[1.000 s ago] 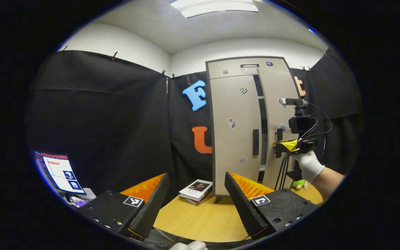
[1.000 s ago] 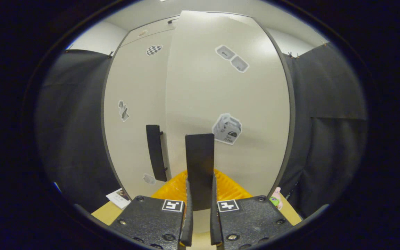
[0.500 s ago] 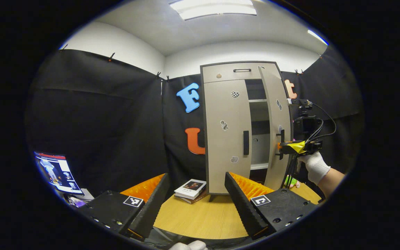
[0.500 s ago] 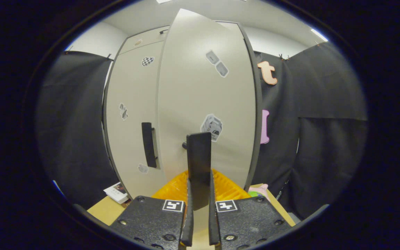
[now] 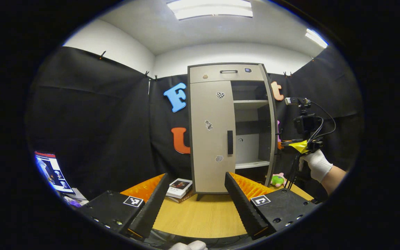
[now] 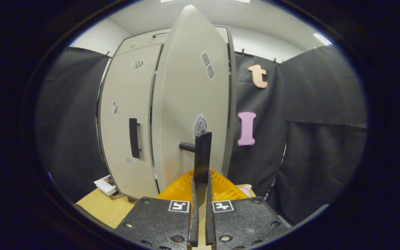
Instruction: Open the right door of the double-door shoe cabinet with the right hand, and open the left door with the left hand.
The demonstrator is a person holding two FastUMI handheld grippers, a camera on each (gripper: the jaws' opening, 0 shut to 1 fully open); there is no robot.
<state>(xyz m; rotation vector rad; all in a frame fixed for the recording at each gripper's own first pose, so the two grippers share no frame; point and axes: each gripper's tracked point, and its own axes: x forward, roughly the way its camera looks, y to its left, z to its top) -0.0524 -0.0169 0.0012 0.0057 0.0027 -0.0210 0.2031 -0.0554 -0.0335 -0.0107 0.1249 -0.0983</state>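
Observation:
The beige shoe cabinet [image 5: 226, 71] stands on the wooden table [image 5: 200, 217]. Its left door [image 5: 208, 139] is closed, its black handle [image 5: 230, 142] untouched. The right door [image 6: 191, 104] is swung wide open; in the left gripper view it shows nearly edge-on [image 5: 273, 132]. My right gripper [image 6: 200, 180] is shut on that door's black handle [image 6: 202, 152], and in the left gripper view it [image 5: 285, 142] is held by a white-gloved hand [image 5: 316, 166]. My left gripper [image 5: 196, 194] is open over the table, well short of the cabinet, holding nothing.
Bare shelves [image 5: 252, 103] show inside the cabinet's right half. A stack of books [image 5: 179, 186] lies by the cabinet's left foot. A green plush toy [image 5: 276, 180] sits at its right. A lit screen [image 5: 49, 170] stands at the far left.
The right door swung from slightly ajar to wide open, with my right gripper staying shut on its handle. The left gripper stayed open; the cabinet drifted left in its view.

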